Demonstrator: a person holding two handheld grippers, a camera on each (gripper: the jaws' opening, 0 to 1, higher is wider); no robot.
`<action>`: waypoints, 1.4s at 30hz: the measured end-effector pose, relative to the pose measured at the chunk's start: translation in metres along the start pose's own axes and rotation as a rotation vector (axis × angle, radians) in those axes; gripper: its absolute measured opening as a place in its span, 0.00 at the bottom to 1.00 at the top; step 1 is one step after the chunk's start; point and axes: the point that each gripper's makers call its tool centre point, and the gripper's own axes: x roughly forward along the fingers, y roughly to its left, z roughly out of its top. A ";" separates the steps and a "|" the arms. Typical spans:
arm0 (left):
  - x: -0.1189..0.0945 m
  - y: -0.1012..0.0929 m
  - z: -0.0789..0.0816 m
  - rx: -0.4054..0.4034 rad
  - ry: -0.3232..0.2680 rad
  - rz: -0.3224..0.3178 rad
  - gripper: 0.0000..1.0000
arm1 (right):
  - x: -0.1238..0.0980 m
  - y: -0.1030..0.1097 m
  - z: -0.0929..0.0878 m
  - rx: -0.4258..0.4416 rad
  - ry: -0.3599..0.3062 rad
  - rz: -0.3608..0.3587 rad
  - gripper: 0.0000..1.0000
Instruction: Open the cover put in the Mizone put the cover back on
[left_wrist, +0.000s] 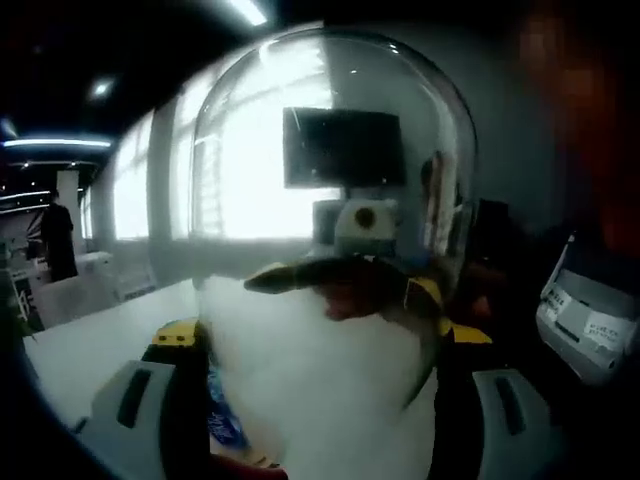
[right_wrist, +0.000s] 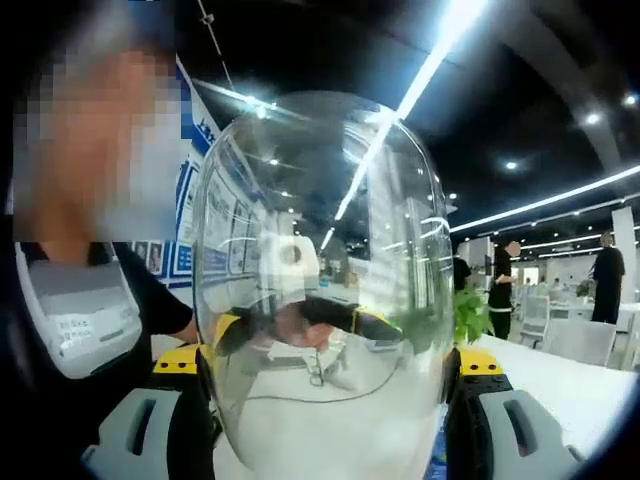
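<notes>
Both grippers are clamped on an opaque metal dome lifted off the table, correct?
Not quite: the dome is clear, not opaque metal. The right gripper view shows ceiling lights and the far gripper through it. Otherwise right: the left gripper and right gripper hold it between them.

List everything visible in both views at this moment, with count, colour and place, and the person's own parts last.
Dome cover: one, clear, held between both tools, seen close up in the left gripper view and the right gripper view.
Table: one, white, under the cover.
Blue item: one, low behind the cover; too blurred to identify.
Potted plant: one, green, right of the cover.
Bystanders: at least two, dark clothes, far right background.
Ceiling light strips: several, white, overhead.
Windows: bright, behind the cover.
Left tool: grey and yellow, jaws either side of the cover.
Right tool: grey and yellow, jaws either side of the cover.
Person's torso: dark top, white badge.
</notes>
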 end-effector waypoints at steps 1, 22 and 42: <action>0.000 0.002 0.003 0.000 -0.003 0.001 0.80 | 0.001 -0.004 0.005 -0.002 -0.005 0.002 0.90; 0.002 0.056 0.044 0.072 -0.022 0.011 0.80 | 0.025 -0.054 0.043 -0.072 -0.027 0.006 0.90; 0.009 0.099 0.030 0.074 -0.015 0.009 0.82 | 0.036 -0.092 0.023 -0.088 0.003 -0.010 0.90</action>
